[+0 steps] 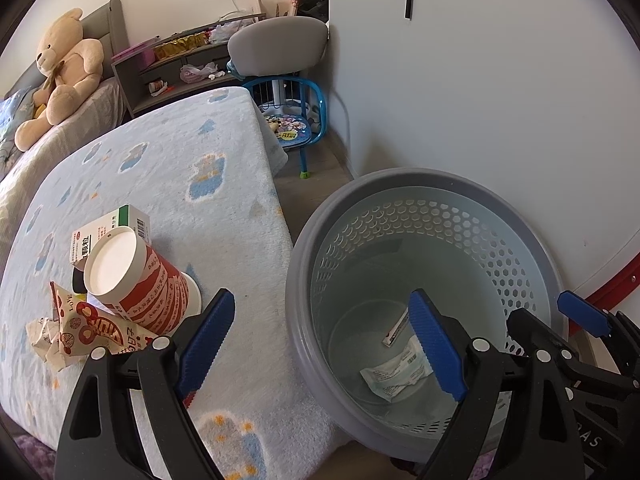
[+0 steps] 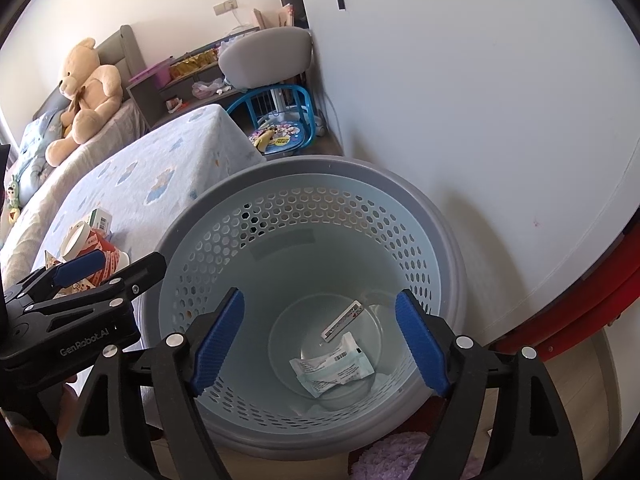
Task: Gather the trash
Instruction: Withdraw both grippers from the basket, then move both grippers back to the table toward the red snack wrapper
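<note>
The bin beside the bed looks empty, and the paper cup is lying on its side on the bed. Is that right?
Not quite. The bin is not empty: the right wrist view shows a crumpled white wrapper and a small packet at its bottom. The paper cup does lie on its side on the bed.

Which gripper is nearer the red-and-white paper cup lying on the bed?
Left. The left gripper hangs at the bed's edge, one finger just beside the red-and-white paper cup. The right gripper is open over the grey perforated plastic bin, farther away.
</note>
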{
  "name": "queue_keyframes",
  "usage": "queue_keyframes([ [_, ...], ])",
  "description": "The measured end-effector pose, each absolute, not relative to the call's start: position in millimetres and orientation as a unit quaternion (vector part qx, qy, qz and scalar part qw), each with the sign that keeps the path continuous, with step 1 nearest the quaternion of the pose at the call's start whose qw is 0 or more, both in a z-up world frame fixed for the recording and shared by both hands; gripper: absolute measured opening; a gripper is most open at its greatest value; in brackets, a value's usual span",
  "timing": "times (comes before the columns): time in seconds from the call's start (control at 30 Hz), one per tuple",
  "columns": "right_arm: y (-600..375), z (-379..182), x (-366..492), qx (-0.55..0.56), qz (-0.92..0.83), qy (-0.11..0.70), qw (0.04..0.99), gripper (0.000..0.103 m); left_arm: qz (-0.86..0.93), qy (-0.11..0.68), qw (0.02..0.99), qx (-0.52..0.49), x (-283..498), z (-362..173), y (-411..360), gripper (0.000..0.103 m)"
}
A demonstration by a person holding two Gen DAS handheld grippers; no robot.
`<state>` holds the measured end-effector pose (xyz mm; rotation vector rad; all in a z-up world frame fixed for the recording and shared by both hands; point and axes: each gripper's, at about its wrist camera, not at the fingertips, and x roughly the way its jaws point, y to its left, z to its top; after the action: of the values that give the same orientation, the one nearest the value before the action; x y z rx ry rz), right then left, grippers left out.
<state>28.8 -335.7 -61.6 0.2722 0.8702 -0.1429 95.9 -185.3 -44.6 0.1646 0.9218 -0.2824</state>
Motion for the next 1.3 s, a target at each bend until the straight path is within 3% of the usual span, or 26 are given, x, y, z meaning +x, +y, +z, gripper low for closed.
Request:
queue_keyframes([
  [0.73, -324.3, -62.2, 27.7, 0.122, -0.075, 0.415, 0.899, 0.082, -0.122, 0.434, 0.891, 0.059, 74.5, -32.3, -153.5, 0.085],
  [1.3, -255.4, -50.1, 14.1, 0.109, -0.029, 0.388, 0.915, 0.085, -0.066, 0.423, 0.904, 0.024, 46.7, -25.3, -58.8, 0.085],
])
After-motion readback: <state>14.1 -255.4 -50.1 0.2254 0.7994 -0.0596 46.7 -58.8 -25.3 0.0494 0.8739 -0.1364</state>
